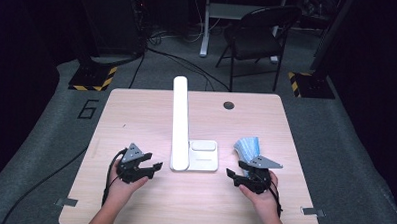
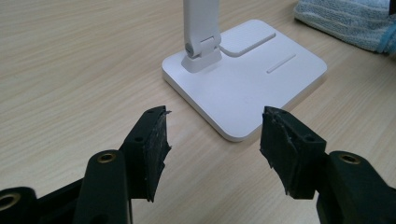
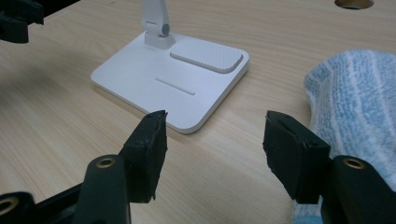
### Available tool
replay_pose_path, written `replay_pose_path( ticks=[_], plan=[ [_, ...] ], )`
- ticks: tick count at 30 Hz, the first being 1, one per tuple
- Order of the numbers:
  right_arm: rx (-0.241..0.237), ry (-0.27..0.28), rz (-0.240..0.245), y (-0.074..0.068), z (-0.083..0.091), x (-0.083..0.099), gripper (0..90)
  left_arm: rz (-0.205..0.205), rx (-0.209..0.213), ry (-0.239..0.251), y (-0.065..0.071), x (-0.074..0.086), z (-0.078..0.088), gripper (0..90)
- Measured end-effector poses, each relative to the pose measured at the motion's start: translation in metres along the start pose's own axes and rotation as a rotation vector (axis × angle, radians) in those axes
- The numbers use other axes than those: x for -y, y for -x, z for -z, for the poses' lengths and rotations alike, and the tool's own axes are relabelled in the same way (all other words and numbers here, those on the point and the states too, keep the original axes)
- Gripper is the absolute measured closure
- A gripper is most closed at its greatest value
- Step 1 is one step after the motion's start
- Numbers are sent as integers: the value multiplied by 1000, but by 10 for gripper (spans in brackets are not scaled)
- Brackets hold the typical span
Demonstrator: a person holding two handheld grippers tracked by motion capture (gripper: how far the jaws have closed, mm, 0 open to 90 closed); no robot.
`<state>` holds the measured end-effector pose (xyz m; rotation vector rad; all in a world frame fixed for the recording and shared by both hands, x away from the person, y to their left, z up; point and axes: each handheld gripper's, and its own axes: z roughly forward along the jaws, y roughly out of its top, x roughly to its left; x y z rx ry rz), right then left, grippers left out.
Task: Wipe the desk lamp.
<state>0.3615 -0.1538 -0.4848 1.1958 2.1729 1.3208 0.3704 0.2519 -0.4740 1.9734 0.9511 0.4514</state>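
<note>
A white desk lamp lies folded in the middle of the table, its flat base (image 1: 203,155) toward me and its long arm (image 1: 180,116) running away. A blue striped towel (image 1: 248,146) is bunched just right of the base. My left gripper (image 1: 156,169) hovers left of the base, jaws open and empty, pointing at it. My right gripper (image 1: 232,176) sits right of the base, below the towel, also open and empty. In the left gripper view the base's corner (image 2: 247,88) lies just beyond the open jaws (image 2: 215,135). In the right gripper view the base (image 3: 173,84) is ahead of the jaws (image 3: 215,140) and the towel (image 3: 355,102) is beside the right jaw.
The wooden table (image 1: 136,115) has a round cable hole (image 1: 229,105) near its far edge. A black chair (image 1: 256,34) and stands with yellow-black feet are on the floor behind. Cables trail from both grippers off the near edge.
</note>
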Motion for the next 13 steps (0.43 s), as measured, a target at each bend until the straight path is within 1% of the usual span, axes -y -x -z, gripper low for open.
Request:
replay_pose_path(
  ticks=[1,3,4,5,6,7,8,9,11,12,13],
  plan=[
    [-2,1,-1,-1,-2,2,397,-5,3,-2,0,1,1,412],
    [2,-4,13,-1,-5,5,399,-1,4,9,1,5,3,411],
    [11,-5,11,-2,-6,6,399,-5,2,10,0,7,3,411],
    [17,-4,22,-3,-7,7,400,-2,5,11,0,10,3,411],
    [16,-4,32,-3,-8,9,401,-9,7,1,-2,11,3,411],
    [21,-6,37,-3,-8,11,401,-9,8,-5,-2,13,3,409],
    [13,-8,35,-4,-9,12,401,-3,7,-4,-3,15,1,407],
    [15,-1,39,-4,-10,14,401,-19,1,-5,-4,16,0,405],
    [18,5,51,-5,-10,15,401,-4,11,-16,-6,17,-1,392],
    [20,8,53,-5,-10,16,401,-11,12,-18,-7,17,-2,389],
    [21,15,60,-5,-11,17,401,-3,11,-19,-8,17,-3,387]
  ],
)
